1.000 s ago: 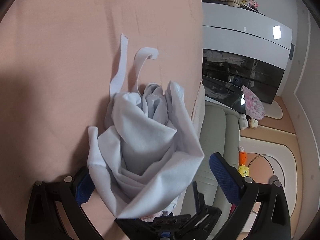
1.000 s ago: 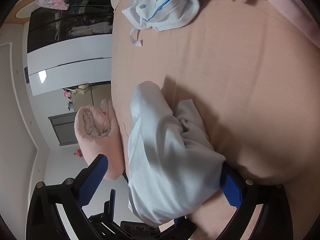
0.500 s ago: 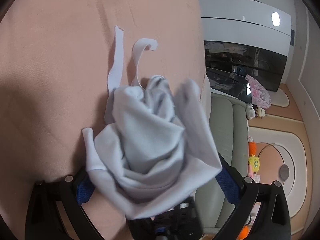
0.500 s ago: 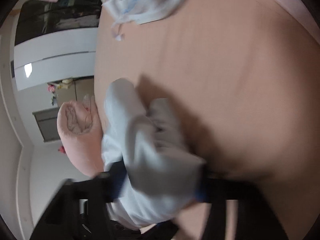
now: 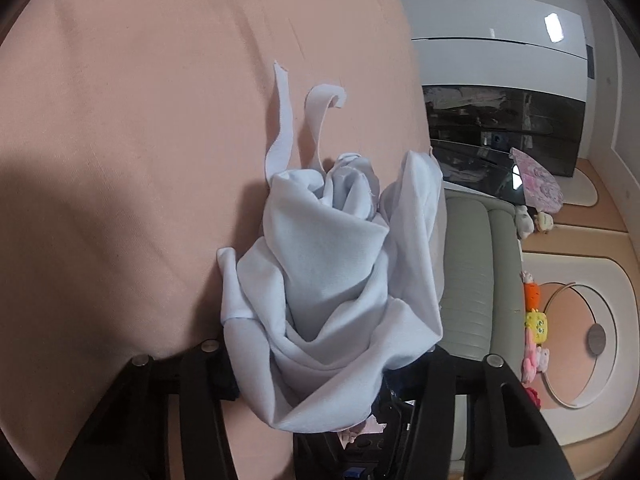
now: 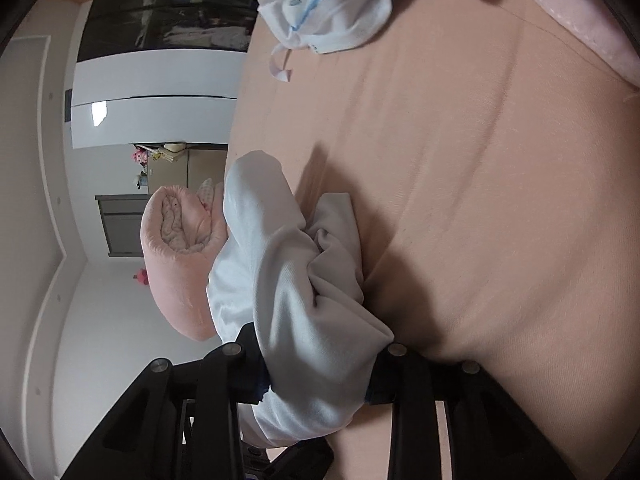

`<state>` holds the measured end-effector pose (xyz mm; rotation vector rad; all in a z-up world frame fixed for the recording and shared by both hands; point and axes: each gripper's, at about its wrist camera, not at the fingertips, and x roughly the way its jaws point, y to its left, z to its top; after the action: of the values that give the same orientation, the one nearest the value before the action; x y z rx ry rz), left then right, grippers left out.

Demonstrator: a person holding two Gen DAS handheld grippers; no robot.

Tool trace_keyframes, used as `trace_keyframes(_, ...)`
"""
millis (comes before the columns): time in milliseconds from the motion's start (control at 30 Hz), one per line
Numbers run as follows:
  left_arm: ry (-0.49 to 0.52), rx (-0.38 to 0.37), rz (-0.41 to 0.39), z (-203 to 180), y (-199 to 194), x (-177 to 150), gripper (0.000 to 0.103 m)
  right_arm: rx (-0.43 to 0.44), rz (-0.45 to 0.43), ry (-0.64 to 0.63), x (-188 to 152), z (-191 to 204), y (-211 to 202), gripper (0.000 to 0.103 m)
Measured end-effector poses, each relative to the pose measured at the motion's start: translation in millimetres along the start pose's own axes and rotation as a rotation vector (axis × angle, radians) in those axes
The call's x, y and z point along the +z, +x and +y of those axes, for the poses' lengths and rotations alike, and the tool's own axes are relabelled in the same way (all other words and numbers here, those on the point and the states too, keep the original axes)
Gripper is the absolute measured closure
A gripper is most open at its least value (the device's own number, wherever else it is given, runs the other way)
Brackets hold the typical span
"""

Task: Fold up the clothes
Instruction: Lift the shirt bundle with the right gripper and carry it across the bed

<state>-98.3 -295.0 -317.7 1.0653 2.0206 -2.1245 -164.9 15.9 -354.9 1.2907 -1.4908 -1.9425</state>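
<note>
Two grippers, left gripper [image 5: 320, 376] and right gripper [image 6: 316, 368], each clenched on bunched pale-blue cotton garment [image 5: 332, 280], near peach bedsheet's [image 5: 140, 140] edge, open room left.

No text, label, brand or number can be read in either view; the small marks on the white garment [image 6: 332, 4] with blue trim at the far end of the bed are too small to tell

Right gripper [image 6: 316, 376] clamping bunched pale garment [image 6: 296, 292], peach bed [image 6: 500, 200]
</note>
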Motion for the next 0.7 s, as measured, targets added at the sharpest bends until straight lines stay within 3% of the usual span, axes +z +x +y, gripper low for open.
trace_keyframes(267, 0.012, -0.031, -0.008, 0, -3, 0, 0.058, -0.100, 0.038, -0.099, -1, 24, 5, 0.066)
trace_keyframes(700, 0.123, -0.050, -0.044, -30, -26, -8, 0.064, -0.067, 0.020, -0.191, -5, 58, -11, 0.067)
